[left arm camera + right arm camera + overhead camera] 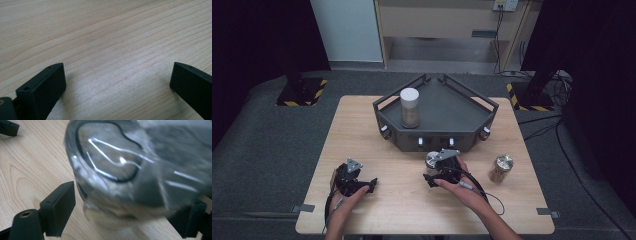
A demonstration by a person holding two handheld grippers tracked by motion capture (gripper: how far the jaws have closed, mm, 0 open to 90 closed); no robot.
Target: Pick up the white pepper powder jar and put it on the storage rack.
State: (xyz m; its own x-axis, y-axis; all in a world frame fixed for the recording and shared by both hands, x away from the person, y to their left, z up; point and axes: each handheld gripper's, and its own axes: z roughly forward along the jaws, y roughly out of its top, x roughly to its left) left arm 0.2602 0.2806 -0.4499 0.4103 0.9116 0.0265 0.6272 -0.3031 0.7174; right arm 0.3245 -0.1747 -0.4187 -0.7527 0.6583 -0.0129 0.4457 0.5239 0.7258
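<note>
A silver-topped can [117, 170] sits blurred and tilted between the black jaws of my right gripper [132, 202]. The near pad touches its side and the far jaw is partly hidden behind it. In the high view this can [431, 159] stands just in front of the dark tray [472, 107], with my right gripper [430, 172] around it. My left gripper [371, 185] rests on the wooden table [362, 125] at the front left. Its jaws [117, 72] are wide apart over bare wood.
A tall jar with a white lid [409, 107] stands in the left part of the tray. A second can [501, 168] stands on the table to the right of my right hand. Dark floor surrounds the table on all sides.
</note>
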